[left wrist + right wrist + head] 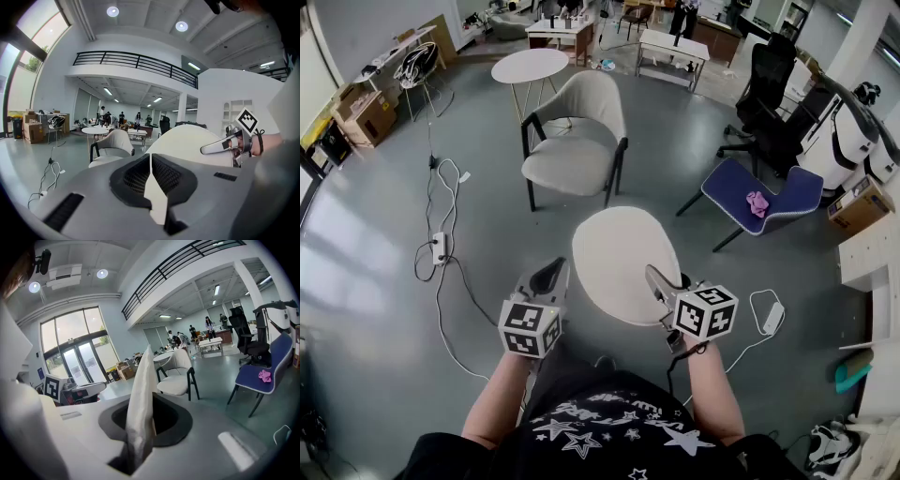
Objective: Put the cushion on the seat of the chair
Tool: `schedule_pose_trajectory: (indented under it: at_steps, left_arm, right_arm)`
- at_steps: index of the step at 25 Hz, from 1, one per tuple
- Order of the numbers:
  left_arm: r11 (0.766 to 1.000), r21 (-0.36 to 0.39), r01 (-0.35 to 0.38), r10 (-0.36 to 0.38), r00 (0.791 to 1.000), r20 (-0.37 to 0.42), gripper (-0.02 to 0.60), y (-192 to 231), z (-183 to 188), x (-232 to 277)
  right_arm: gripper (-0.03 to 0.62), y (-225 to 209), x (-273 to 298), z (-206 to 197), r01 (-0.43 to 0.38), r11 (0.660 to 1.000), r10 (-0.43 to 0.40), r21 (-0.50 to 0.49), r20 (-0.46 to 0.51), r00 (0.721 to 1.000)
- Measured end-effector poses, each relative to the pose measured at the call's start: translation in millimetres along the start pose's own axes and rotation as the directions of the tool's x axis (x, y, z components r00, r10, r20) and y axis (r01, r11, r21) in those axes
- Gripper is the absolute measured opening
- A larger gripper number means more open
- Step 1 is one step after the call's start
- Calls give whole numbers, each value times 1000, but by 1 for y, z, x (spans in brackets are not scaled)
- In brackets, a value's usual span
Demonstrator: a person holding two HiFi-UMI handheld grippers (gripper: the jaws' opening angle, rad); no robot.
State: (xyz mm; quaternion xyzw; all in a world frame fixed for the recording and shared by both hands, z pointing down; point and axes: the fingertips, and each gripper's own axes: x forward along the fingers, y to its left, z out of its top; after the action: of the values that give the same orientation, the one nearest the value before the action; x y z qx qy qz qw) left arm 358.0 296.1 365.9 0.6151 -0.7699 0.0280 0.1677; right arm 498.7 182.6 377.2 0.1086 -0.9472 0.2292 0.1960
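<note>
Before chair (572,159) | cushion (619,258) | pinched by left gripper (553,273), right gripper (653,278)

— We stand on a grey floor (375,234); a round table (530,66) at eleven o'clock.
— We see a blue chair (727,183) at two, cardboard boxes (366,117) at ten, white cables (441,244) at nine.

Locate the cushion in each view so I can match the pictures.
Head view: cushion, centre.
Left gripper view: centre-right, its edge pinched in the jaws.
Right gripper view: left of centre, edge-on in the jaws.
Landmark: beige chair, beyond the cushion in all three.
</note>
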Motion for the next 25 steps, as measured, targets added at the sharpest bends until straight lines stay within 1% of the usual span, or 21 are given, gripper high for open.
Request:
schedule_pose_trajectory:
  at_steps: [6,10,14,19,25]
  left_arm:
    - [1000,13,-4,4,1000,4,20,-1,1,8]
    - [1000,15,-23,23,1000,4,20,1,-1,2]
    - [998,5,-56,56,998,14,20,15,0,-8]
    - [997,1,-74,74,997,24,20,34,2,-15]
    - [997,-12,-75,76,997,30,20,79,9,-5]
  right_arm:
    - [58,-1,14,-3,-29,999,29,22,4,1000]
    - [58,5,22,-11,-54,998,54,28,-18,998]
    - [58,13,34,-13,-72,997,72,21,-34,997]
    - [58,18,49,-1,-71,997,71,16,-22,997]
    - [60,20,80,31,-61,997,59,38,50,997]
